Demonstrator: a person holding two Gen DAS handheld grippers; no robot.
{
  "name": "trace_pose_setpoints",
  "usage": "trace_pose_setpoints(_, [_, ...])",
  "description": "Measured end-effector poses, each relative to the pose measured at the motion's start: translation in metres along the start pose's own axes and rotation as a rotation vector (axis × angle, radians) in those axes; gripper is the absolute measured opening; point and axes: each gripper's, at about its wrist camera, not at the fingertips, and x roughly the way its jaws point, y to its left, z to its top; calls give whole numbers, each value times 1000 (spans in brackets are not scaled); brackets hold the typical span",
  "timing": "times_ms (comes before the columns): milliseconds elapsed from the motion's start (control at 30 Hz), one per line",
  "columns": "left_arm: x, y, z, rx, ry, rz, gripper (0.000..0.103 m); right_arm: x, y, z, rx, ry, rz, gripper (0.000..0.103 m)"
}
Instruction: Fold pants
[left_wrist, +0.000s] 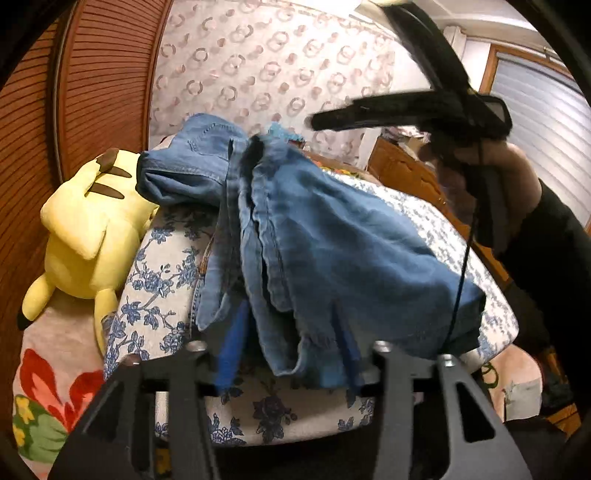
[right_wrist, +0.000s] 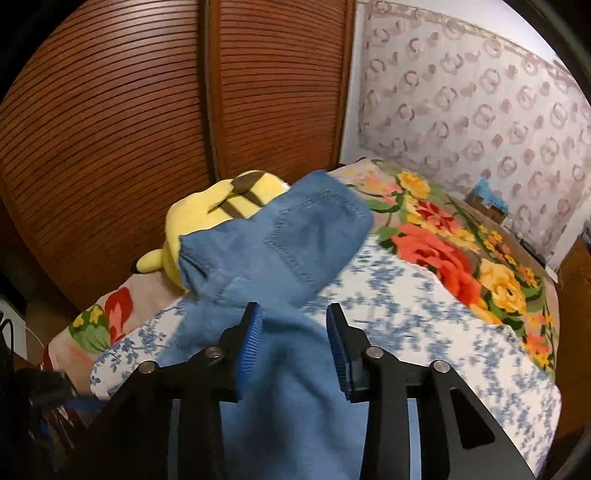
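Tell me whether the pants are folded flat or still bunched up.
Bunched up. The blue pants lie in a rumpled heap on the floral sheet, legs draped unevenly, one end resting against the yellow plush toy. No neat fold shows.

Slatted wood doors (right_wrist: 147, 129) stood beside a ring-patterned curtain (right_wrist: 480, 103). A floral bedspread (right_wrist: 461, 258) covered the bed; a window blind (left_wrist: 546, 122), perhaps, showed right.

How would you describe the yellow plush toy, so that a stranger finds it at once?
Start at the brown slatted wooden doors. Below them, on the flowered bedspread, lies a soft yellow plush toy beside the blue denim pants. Only it is yellow, with brown stripes on its back.
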Motion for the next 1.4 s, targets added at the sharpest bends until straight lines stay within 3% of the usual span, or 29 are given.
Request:
trace_pose_setpoints(300, [-6,5,9,-23,-37,40,55,-83,-64,-44,57,-7,-114,40])
trace_pose_setpoints(433, [-5,1,14,-23,-48,43,55,-94,-79,-71,117,15,-131,40])
trace_pose_setpoints(667, [6,-7,16,-1,-24,58,55,-55,-103,-106,280,86,-71,40])
trace_pose_setpoints(900, [18,-6,9,9,13,77,55,-1,-124,-114,421,165,15,40])
trace_pose_setpoints(1000, [21,-4,7,9,24,84,55,15,-127,-114,445,196,62,28])
trace_pose_setpoints(1067, [22,-2,6,8,27,84,55,16,-124,-109,422,191,47,10])
trace_pose_setpoints(1133, [24,-1,5,8,33,88,55,9,-119,-102,379,154,33,8])
trace_pose_setpoints(1267, [22,5,2,-18,24,91,55,-26,-105,-87,277,-30,-12,7])
trace_pose_setpoints(1400, [21,5,2,-15,21,88,55,-34,-95,-81,232,-48,-54,7])
